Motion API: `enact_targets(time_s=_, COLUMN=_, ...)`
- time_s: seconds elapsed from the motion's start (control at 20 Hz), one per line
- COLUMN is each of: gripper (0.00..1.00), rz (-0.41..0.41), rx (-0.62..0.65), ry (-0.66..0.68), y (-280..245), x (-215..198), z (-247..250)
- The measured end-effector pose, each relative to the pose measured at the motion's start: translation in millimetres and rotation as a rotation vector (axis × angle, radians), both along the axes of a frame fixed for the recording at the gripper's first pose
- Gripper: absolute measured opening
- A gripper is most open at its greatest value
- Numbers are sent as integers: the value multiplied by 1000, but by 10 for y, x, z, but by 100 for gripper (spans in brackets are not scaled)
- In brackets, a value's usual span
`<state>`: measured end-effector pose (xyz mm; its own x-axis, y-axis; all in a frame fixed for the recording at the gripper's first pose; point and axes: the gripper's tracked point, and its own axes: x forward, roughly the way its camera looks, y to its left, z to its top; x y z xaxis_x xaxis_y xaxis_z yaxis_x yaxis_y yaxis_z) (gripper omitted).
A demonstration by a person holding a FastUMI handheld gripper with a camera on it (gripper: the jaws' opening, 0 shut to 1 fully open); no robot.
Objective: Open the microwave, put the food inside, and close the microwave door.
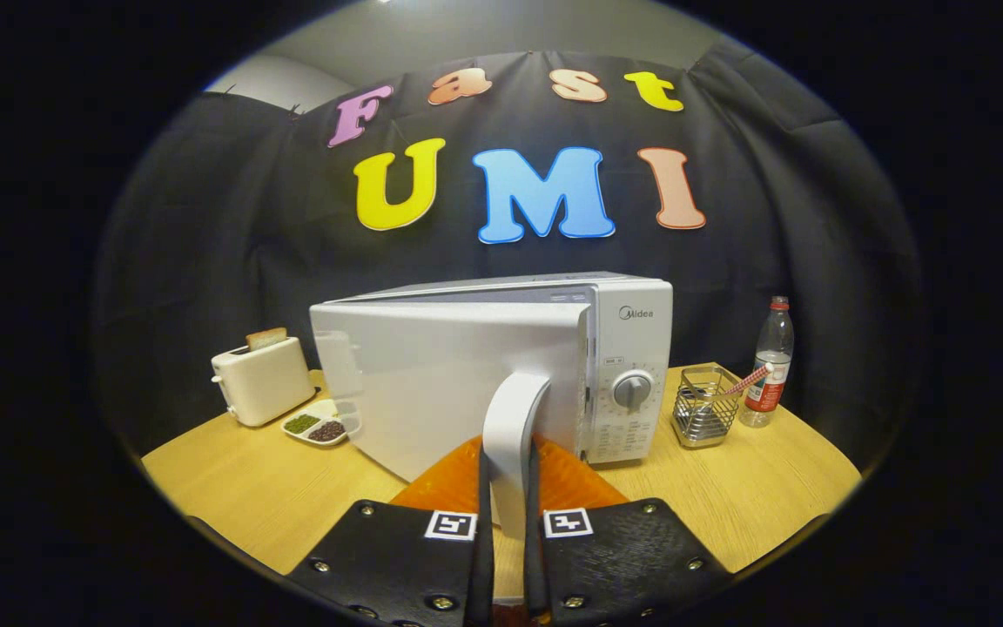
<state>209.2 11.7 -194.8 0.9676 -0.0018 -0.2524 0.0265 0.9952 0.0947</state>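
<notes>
Microwave interior (door-hidden); handle's base too

The gripper points forward and level. Its jaws stand nearly closed, one finger on each side of the door handle, apparently pressing on it; actual contact is hard to confirm.
</notes>
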Motion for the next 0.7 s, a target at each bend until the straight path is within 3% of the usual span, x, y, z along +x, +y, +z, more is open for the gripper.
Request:
enact_targets(time_s=0.4, gripper=14, rz=99, rx=-2, ry=-52, y=848, x=-540, z=38)
enact_targets(time_s=0.7, gripper=13, rz=126, rx=8, ry=-74, y=1396, x=-744, z=36)
